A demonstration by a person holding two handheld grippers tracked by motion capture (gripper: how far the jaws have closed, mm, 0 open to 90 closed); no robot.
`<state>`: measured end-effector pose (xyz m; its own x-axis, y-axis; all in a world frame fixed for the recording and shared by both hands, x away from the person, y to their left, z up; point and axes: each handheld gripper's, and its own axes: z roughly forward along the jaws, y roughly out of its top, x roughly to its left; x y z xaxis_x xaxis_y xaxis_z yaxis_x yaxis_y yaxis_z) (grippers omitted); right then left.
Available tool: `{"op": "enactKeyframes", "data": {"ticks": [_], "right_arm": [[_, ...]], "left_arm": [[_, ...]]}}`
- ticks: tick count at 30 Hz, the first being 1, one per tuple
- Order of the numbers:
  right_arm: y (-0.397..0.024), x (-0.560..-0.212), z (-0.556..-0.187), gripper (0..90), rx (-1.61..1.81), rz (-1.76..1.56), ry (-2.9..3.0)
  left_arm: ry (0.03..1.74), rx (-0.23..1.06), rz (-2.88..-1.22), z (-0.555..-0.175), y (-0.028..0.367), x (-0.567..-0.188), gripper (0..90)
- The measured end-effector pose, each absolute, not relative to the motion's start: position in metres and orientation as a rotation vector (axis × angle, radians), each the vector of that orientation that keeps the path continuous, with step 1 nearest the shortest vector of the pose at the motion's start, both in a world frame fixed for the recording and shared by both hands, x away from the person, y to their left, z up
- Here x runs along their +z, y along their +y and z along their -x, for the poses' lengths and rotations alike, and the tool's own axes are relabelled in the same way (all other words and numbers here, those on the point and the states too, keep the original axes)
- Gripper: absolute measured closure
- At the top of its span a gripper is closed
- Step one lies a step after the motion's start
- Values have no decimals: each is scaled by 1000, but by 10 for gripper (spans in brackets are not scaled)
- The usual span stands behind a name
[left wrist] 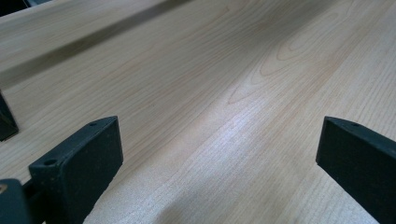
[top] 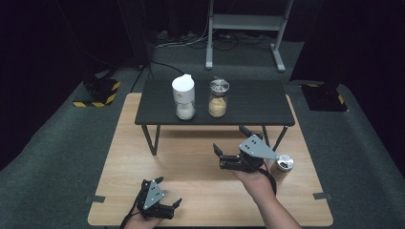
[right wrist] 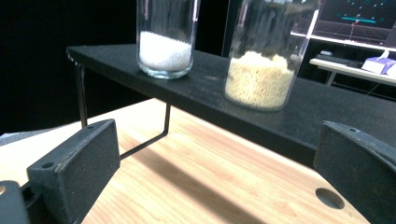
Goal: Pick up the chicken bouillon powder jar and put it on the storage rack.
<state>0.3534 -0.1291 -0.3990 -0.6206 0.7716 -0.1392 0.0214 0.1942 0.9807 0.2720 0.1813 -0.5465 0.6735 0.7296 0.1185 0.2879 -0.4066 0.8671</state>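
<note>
A black low shelf (top: 248,107) stands on the wooden table (top: 191,167). On it sit a white-capped jar of white grains (top: 184,98) and a metal-lidded jar of tan grains (top: 218,98). A third metal-lidded jar (top: 282,167) stands on the wood just right of my right hand. My right gripper (top: 218,157) hovers open in front of the shelf and points left. In the right gripper view its jaws (right wrist: 215,158) frame the white-grain jar (right wrist: 166,46) and the tan-grain jar (right wrist: 264,65). My left gripper (top: 170,191) rests open near the front edge, over bare wood (left wrist: 219,149).
Thin metal legs (top: 153,138) hold the shelf above the wood. A small round hole (right wrist: 329,198) is in the tabletop near the right jaw. On the carpet behind stand a grey metal frame (top: 246,21) and two yellow-black striped bases (top: 98,93) (top: 325,98).
</note>
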Motion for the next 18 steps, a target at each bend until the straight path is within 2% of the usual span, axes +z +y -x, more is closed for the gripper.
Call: {"op": "enactKeyframes", "data": {"ticks": [18], "right_arm": [[-135,-435,-342,0,1432,-760,1906]], "left_arm": [[788,621,-1986,-272,181,-547,7]]}}
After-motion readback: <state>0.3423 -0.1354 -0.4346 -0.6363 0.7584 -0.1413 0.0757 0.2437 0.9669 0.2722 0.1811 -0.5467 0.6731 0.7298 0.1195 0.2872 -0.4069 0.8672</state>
